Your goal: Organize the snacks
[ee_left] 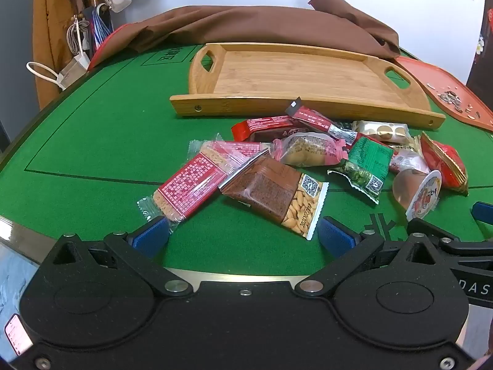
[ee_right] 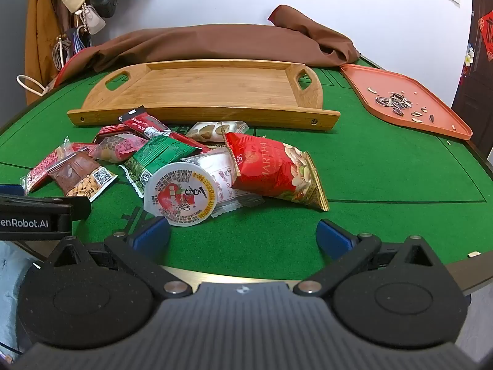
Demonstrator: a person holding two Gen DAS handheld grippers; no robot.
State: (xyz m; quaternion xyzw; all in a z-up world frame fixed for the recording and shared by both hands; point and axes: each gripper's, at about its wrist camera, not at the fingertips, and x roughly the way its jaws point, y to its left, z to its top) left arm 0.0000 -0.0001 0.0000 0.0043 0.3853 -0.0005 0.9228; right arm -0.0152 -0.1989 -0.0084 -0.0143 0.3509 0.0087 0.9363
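Several wrapped snacks lie in a heap on the green felt table [ee_left: 92, 141]. Behind them stands a bare wooden tray [ee_left: 295, 71] [ee_right: 209, 89] with cut-out handles. In the left wrist view my left gripper [ee_left: 243, 237] is open just short of a brown almond packet [ee_left: 274, 194] and a red cracker packet [ee_left: 191, 185]. In the right wrist view my right gripper [ee_right: 243, 234] is open, with a round jelly cup [ee_right: 180, 194] by its left finger and a red nut bag [ee_right: 274, 172] beyond. A green pea packet [ee_right: 154, 160] [ee_left: 363, 160] lies mid-heap. Neither gripper holds anything.
An orange tray [ee_right: 431, 114] [ee_left: 446, 89] with sunflower seed shells sits at the right table edge. A brown cloth [ee_left: 246, 24] [ee_right: 215, 43] is bunched behind the wooden tray. Bags and a coat [ee_left: 46, 30] hang at the far left. The metal table rim [ee_right: 240, 273] runs under both grippers.
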